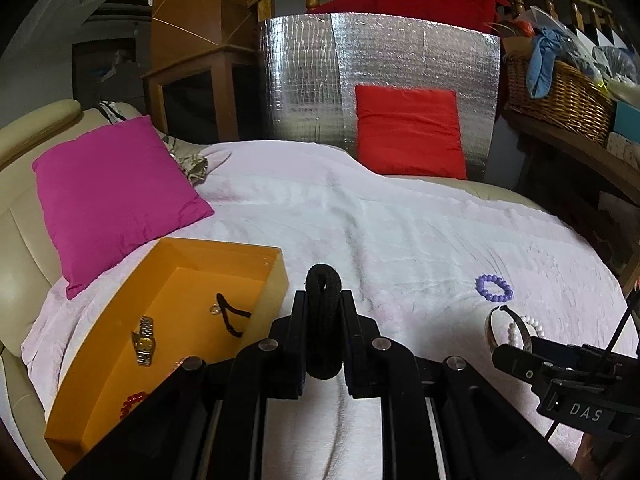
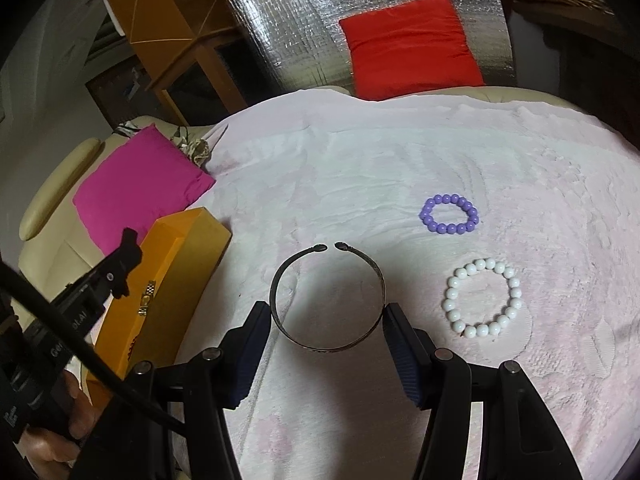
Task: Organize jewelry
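Two-view record of the jewelry sort. My left gripper has its fingers clamped on a black fabric band, carried above the blanket with the orange box just to the left of the fingers; inside the box I see a watch, a dark cord piece and red beads. My right gripper has its fingers spread wide, one on each side of the metal cuff bangle, which lies flat between them with its gap pointing away from me. The white bead bracelet lies just right of the right-hand finger; the purple bead bracelet is ahead and to the right. Risks, as I judge them: closing across the open cuff may flex it or make it spring out of the pads; a low approach may snag the soft blanket; drift to the right would nudge the white beads; releasing the band short of the box wall would drop it outside
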### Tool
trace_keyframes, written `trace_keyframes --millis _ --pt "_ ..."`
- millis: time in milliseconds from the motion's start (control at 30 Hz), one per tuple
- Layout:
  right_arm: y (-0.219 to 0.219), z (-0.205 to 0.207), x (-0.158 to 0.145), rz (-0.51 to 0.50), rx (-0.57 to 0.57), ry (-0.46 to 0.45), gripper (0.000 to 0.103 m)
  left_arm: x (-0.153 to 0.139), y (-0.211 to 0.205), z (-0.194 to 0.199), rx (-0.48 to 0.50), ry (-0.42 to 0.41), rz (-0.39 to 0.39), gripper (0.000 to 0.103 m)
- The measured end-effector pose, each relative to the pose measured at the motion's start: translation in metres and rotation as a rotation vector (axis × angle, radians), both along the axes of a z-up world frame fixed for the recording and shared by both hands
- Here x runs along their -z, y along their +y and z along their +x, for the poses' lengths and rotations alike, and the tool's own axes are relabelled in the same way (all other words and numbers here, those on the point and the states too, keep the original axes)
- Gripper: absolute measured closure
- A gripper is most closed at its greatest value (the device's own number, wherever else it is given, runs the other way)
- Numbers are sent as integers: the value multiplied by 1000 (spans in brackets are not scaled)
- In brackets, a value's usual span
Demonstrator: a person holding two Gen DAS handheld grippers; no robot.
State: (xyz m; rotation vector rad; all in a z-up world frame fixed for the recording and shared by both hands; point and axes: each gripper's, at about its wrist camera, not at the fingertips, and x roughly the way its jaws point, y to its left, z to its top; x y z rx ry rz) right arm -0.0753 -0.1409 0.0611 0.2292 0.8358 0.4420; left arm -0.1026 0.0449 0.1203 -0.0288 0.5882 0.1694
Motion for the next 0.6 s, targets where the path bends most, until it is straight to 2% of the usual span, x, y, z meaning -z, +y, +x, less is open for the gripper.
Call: trace_keyframes --millis 233,600 --pt "14 -6 0 -23 -29 -12 42 -2 6 -3 -10 -9 -7 88" --pt "20 -5 9 -82 -53 -5 42 5 1 3 20 24 2 88"
